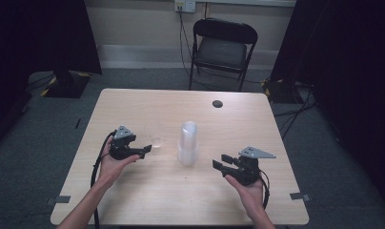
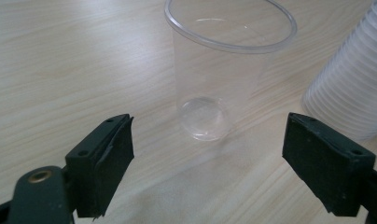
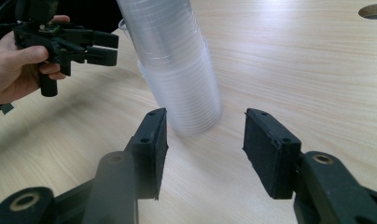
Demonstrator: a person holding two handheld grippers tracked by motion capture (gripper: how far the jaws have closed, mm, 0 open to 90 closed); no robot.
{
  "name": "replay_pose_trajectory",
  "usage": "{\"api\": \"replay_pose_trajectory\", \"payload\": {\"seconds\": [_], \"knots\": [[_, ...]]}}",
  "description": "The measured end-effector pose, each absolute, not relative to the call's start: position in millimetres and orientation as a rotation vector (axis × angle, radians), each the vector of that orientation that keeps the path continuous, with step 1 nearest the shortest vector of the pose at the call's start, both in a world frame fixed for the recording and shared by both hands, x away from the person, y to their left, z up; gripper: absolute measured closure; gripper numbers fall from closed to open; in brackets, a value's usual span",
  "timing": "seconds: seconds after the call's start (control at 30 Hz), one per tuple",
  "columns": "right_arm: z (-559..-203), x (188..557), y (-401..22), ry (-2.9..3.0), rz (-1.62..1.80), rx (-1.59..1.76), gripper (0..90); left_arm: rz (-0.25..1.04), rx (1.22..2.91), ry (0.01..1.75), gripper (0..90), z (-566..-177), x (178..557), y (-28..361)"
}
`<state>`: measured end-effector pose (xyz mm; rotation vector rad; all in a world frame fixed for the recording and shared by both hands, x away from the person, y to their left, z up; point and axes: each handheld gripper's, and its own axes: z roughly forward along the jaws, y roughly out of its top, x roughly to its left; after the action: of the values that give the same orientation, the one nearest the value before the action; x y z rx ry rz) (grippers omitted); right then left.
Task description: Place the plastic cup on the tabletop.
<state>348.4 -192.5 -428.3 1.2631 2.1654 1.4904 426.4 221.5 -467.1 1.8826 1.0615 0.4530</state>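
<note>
On the table (image 1: 147,200), which has a light wood top, a single clear plastic cup (image 2: 224,70) stands upright with its mouth up. It stands left of the table's centre, about halfway between the near edge and the far edge. In the left gripper view the cup stands just ahead of the gap between the two black jaws, and the pads do not touch it. The left gripper (image 1: 146,149) is open and holds nothing; its jaws stand wide apart and point toward the cup.

Just right of the cup, near the centre of the table, stands a tall stack of clear cups (image 1: 187,143), mouth down. The cup and the stack are close together but apart.

The right gripper (image 1: 224,162) is near the right part of the near edge and points toward the stack. In the right gripper view its jaws are apart, with bare table between them, and the stack stands a little beyond the pads. So this gripper is also open and empty.

A dark round hole (image 1: 217,103) is in the table close to the far edge, toward the far right corner. Beyond the far edge a black folding chair (image 1: 221,50) stands on the floor.

I can read no brand, label or writing on the cups, the grippers or the table.
</note>
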Motion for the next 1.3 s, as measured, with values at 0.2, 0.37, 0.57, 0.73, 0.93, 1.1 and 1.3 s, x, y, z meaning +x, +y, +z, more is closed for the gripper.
{"api": "replay_pose_trajectory", "payload": {"seconds": [0.2,0.37,0.57,0.73,0.93,1.1,1.3], "knots": [[-429.1,348.8,-194.4,2.160,1.485,1.270,49.5,0.425,1.897,1.049,17.0,-459.7,412.9,225.9],[-430.2,349.4,-195.1,2.157,1.480,1.274,49.4,0.422,1.911,1.027,18.2,-456.4,401.2,227.0],[-430.4,348.9,-198.1,2.151,1.471,1.282,49.5,0.436,1.904,1.036,18.2,-452.5,389.9,230.4],[-430.8,348.9,-200.9,2.145,1.469,1.285,49.5,0.436,1.936,1.038,18.2,-451.7,378.1,233.5],[-432.5,349.5,-202.4,2.146,1.460,1.295,49.4,0.437,1.948,1.048,18.2,-450.5,361.2,233.7],[-434.3,349.5,-200.9,2.150,1.438,1.287,49.5,0.446,1.964,1.043,18.2,-445.1,345.4,230.1],[-435.8,349.2,-200.9,2.152,1.418,1.288,49.5,0.416,1.931,1.042,17.9,-449.2,322.9,226.4]]}}
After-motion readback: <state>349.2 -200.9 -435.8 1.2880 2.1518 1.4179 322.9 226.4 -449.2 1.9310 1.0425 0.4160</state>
